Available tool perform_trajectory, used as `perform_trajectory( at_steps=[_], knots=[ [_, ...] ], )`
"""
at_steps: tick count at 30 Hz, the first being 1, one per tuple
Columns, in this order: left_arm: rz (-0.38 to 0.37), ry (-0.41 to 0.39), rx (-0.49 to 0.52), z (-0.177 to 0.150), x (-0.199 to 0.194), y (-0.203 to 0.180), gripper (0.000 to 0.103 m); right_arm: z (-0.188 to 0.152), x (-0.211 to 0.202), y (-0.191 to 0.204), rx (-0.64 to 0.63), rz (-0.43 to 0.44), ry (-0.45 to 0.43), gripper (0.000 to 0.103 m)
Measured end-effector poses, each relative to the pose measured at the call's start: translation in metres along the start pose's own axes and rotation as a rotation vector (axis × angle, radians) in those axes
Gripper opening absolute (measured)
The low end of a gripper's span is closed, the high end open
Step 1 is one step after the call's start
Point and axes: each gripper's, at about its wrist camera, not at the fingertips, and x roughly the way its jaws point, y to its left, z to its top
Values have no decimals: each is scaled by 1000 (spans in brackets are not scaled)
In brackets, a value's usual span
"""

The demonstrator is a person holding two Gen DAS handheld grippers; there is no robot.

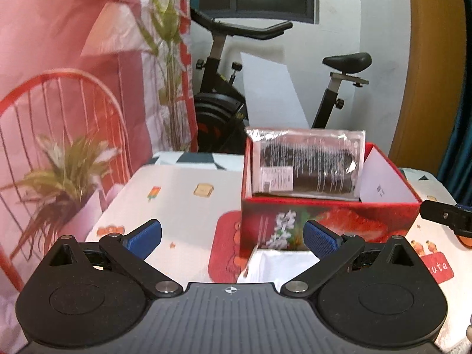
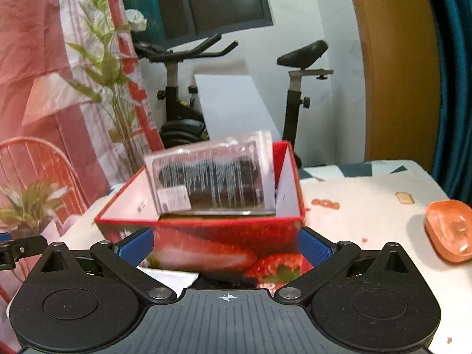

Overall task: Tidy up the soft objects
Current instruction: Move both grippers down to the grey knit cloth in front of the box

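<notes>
Both my grippers, left (image 1: 233, 237) and right (image 2: 225, 246), gape wide and empty before the red box (image 1: 327, 221). Inside it a packet (image 1: 306, 165) stands on edge. Only my right view shows the orange dish (image 2: 450, 231) at right.

Packet (image 2: 211, 177) print too blurred; box (image 2: 200, 236) bottom hidden.

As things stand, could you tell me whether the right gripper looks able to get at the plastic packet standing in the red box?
Probably yes. The right gripper is open and empty, facing the red box. The plastic packet sticks up above the open top with nothing covering it, so the jaws would only need to rise over the near wall.
</notes>
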Motion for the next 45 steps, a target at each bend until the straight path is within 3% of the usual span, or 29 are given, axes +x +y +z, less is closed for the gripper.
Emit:
perform_trajectory(
  at_steps=[7,11,15,25,41,42,44,45],
  knots=[
    [4,52,-48,-27,14,5,101,-21,12,10,-67,22,58,102],
    [-18,126,-60,-46,26,4,100,-33,17,8,-71,34,107,101],
    [-36,166,-103,-59,28,6,98,-45,18,4,-73,39,143,94],
    [-113,220,-102,-77,32,-7,89,-62,19,1,-105,71,205,88],
    [-226,240,-71,-90,42,-23,88,-78,26,6,-173,118,249,90],
    [-231,241,-78,-91,43,-22,85,-79,28,6,-173,120,257,90],
    [-258,234,-90,-93,44,-20,63,-82,31,6,-174,128,275,90],
    [-270,238,-96,-94,45,-20,60,-83,32,7,-175,131,279,91]
  ],
)
